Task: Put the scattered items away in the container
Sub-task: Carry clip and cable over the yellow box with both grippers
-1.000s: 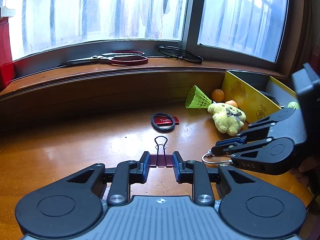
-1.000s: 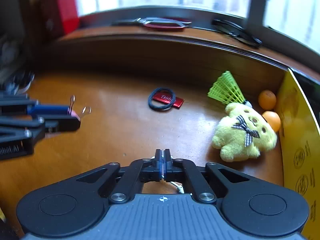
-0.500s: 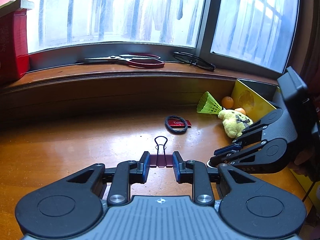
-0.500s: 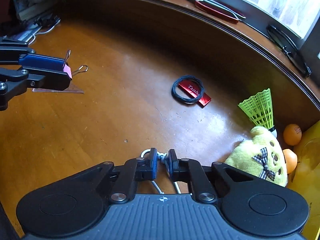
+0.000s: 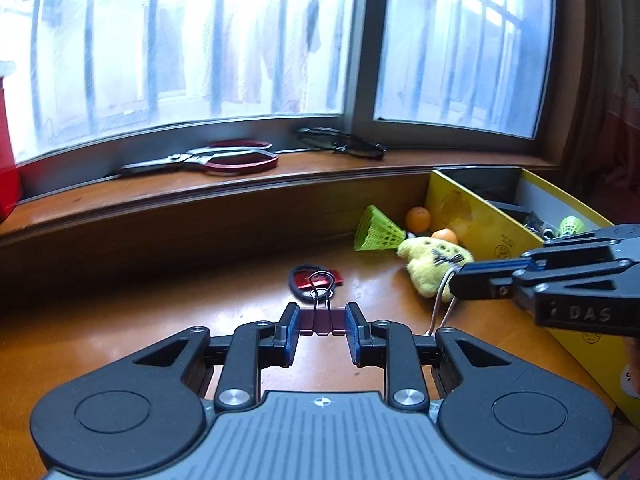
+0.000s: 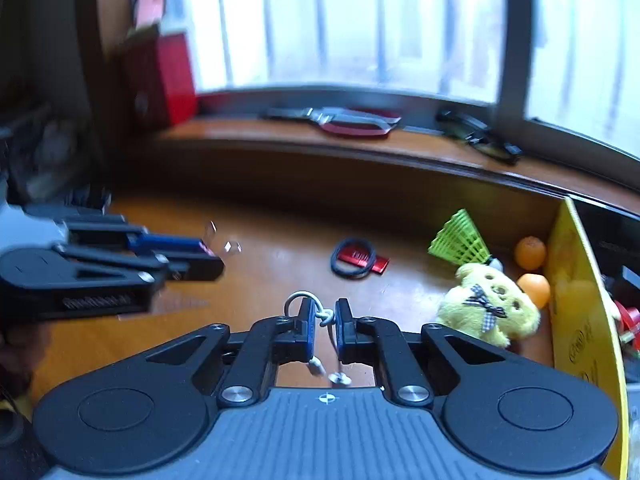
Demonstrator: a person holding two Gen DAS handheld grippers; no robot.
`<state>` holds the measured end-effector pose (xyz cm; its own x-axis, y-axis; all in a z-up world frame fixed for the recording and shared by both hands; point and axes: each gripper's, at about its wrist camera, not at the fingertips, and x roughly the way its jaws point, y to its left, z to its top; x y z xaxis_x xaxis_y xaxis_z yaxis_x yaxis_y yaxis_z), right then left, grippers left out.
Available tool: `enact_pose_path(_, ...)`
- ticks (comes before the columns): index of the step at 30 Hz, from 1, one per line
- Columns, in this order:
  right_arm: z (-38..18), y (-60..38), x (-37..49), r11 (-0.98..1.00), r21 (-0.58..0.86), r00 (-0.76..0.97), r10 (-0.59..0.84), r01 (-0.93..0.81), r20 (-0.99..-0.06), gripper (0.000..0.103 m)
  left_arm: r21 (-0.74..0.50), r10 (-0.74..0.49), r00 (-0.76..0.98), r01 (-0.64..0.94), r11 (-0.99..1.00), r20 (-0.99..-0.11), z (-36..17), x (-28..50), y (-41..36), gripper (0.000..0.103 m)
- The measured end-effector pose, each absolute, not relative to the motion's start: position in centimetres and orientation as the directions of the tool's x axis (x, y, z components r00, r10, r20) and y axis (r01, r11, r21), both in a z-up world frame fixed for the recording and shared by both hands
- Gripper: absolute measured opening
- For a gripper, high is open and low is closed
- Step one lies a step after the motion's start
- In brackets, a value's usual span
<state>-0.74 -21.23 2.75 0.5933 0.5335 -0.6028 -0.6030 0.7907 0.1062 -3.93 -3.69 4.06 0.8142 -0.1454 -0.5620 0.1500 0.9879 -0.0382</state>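
My left gripper [image 5: 322, 326] is clamped on a maroon binder clip [image 5: 322, 321], its pads pressing the clip's two sides while the wire handles stand up in front of the fingers. My right gripper [image 6: 323, 322] holds a white cable [image 6: 320, 316]: a knotted loop sits between the blue pads and the loose ends hang below. Its jaws have just been opening a little, with the cable between them; the pads stand slightly apart around the knot, yet the cable hangs from them clear of the table.

From the left wrist view, the right gripper reaches in from the right edge, the cable dangling under its tip, near the yellow plush toy [image 5: 434, 266]. The toy lies on the wooden table [image 5: 120, 320] just beside the yellow box [image 5: 472, 220], the container, which stands at the table's right end against the sill. A green shuttlecock [image 5: 376, 230] and two orange balls [image 5: 418, 218] lie between toy, box and sill. Another green shuttlecock [image 5: 571, 225] already sits inside the box.

Mid-table, a black hair tie [image 6: 354, 264] lies over a red USB stick [image 6: 366, 260]. On the window sill rest red-handled scissors [image 5: 224, 158] and black glasses [image 5: 344, 146].
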Motion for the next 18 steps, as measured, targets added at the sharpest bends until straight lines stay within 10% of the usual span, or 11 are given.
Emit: enact_pose_path(18,7.7,-29.9,-3.6,0.899,0.168,0.8,0.437,-0.404,-0.411,0.011,0.043,-0.282,0.821,0.348,0.937,-0.496,7.3,-0.7,-13.9,0.026)
